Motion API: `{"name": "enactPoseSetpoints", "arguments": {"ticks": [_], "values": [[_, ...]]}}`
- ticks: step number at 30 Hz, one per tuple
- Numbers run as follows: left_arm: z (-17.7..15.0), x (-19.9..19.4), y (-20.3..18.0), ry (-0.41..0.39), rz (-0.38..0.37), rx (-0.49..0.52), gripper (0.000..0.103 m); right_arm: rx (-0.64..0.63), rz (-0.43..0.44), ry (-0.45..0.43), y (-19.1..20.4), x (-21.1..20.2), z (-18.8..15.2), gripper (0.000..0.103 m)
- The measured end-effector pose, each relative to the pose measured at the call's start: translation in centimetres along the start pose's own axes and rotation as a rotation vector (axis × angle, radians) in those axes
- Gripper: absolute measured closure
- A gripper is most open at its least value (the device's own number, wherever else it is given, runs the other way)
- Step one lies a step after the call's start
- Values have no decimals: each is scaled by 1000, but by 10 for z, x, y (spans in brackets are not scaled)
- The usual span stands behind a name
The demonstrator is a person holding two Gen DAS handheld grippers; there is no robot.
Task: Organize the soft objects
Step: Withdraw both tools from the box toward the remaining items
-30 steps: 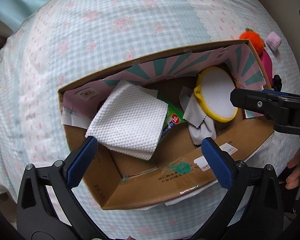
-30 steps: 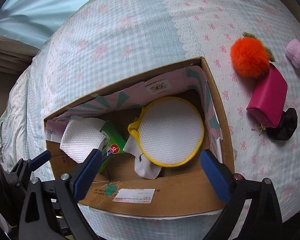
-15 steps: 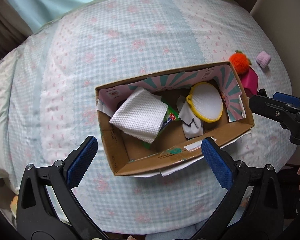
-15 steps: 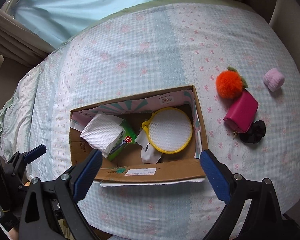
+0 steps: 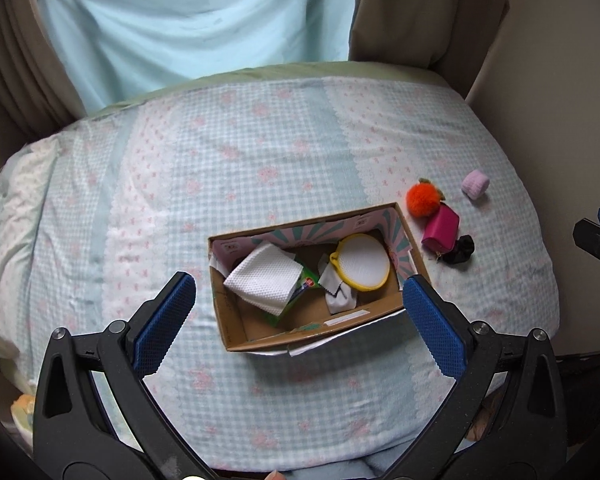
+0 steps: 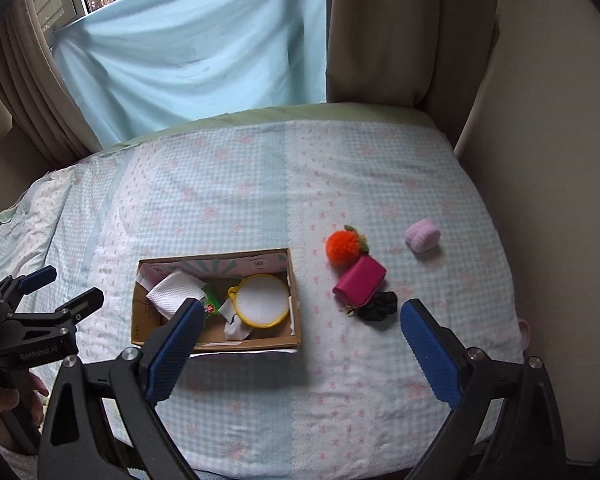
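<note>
Both grippers held above the bed, empty and spread wide

The left gripper [image 5: 298, 306] and right gripper [image 6: 302, 334] hover at the frame bottom. The cardboard box [image 6: 296, 308] sits mid-frame holding a white cloth [image 6: 175, 292] and yellow-rimmed pad [image 6: 262, 300]; right of it lie an orange pompom [image 6: 343, 247], pink pouch [image 6: 360, 280], black scrunchie [image 6: 378, 307] and lilac puff [image 6: 423, 235].

The bedspread [image 6: 260, 184] is pale blue gingham with pink bows. The brown cardboard box [image 6: 256, 344] has a pink-and-teal sunburst lining; inside lie a white dimpled cloth [image 6: 174, 290] and a yellow-rimmed white pad [image 6: 262, 298]. At three o'clock from the box: an orange pompom [image 6: 342, 246], magenta pouch [image 6: 360, 280], black scrunchie [image 6: 380, 306], lilac puff [image 6: 422, 235].
</note>
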State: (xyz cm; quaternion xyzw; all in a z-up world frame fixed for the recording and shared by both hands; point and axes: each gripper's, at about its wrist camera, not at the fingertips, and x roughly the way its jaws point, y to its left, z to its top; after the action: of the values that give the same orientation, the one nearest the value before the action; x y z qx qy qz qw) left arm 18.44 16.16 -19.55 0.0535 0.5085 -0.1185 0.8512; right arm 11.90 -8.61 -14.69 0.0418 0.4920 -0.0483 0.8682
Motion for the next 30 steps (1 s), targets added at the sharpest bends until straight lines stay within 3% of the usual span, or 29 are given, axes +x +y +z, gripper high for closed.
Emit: {"name": "enactPoseSetpoints", "arguments": {"ticks": [5, 13, 20, 30], "values": [[7, -18, -31, -50, -44, 28, 0, -14, -30, -70, -38, -28, -11, 5], [16, -21, -102, -82, 24, 37, 0, -46, 2, -124, -128, -32, -6, 5], [22, 6, -181, -34, 70, 1, 0, -119, 41, -118, -197, -3, 9, 5], [42, 75, -255, 87, 22, 3, 0, -93, 94, -49, -254, 55, 30, 5]]}}
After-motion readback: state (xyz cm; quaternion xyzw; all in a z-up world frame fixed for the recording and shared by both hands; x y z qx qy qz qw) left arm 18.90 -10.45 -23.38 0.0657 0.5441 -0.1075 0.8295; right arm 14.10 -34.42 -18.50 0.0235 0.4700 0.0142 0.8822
